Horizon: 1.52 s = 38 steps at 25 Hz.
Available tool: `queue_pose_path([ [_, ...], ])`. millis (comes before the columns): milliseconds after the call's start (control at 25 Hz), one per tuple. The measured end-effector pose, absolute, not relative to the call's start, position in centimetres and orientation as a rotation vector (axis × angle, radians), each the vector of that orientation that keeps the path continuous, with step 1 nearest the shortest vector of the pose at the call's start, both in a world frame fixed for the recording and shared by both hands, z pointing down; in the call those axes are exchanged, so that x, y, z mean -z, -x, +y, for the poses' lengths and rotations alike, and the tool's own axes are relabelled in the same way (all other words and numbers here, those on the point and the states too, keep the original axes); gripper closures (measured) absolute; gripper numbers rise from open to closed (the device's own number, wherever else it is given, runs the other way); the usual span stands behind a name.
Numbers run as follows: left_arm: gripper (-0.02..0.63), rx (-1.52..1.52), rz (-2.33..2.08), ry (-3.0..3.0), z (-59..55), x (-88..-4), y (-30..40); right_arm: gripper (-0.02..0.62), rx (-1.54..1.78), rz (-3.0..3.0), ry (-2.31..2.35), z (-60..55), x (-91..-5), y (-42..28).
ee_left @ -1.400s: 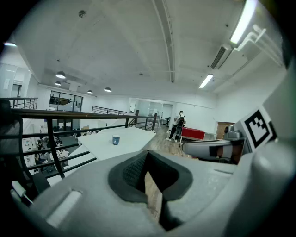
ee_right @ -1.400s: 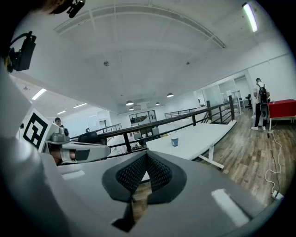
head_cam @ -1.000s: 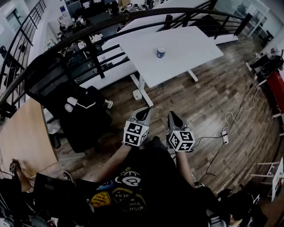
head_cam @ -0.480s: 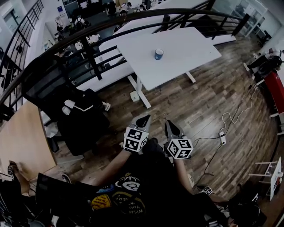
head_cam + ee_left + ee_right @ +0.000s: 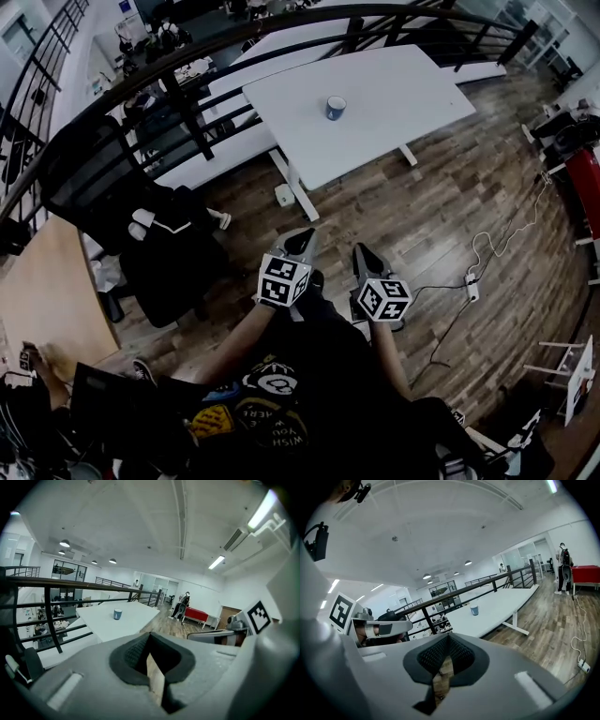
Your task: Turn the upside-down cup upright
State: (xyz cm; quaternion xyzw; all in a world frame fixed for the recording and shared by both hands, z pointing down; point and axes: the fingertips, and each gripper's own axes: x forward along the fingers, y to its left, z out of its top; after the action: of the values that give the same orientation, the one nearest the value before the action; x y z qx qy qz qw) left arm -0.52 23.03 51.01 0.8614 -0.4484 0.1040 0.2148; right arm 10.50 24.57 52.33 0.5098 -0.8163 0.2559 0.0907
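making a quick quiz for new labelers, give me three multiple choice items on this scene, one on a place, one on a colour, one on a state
1. Where does the cup stand?
A) in a sink
B) on the white table
C) on a shelf

2. What colour is the cup?
A) red
B) yellow
C) blue

3. How do the jaws of the left gripper and the right gripper stand?
A) both pairs together, nothing between them
B) both pairs wide apart
C) the right pair closed on the cup

Key:
1 B, the head view shows it on the tabletop, far ahead of both grippers.
2 C, it reads blue in all three views.
3 A, each gripper view shows its pads meeting with nothing held.
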Motion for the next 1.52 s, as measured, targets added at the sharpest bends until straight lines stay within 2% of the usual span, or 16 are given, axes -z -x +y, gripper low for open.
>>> queue_pose_path([
  [600,0.601,-0.357,-1.321,-2.394,11.7,-51.2,-5.3,0.597,-0.803,-2.536,-1.263,13.4,-53.9,-11.3],
  [1520,0.601,-0.329,-1.186,-2.342,-5.5,-54.0,1.9,0.597,-0.863,-2.413,-1.348,-2.7,-56.5,-5.5],
])
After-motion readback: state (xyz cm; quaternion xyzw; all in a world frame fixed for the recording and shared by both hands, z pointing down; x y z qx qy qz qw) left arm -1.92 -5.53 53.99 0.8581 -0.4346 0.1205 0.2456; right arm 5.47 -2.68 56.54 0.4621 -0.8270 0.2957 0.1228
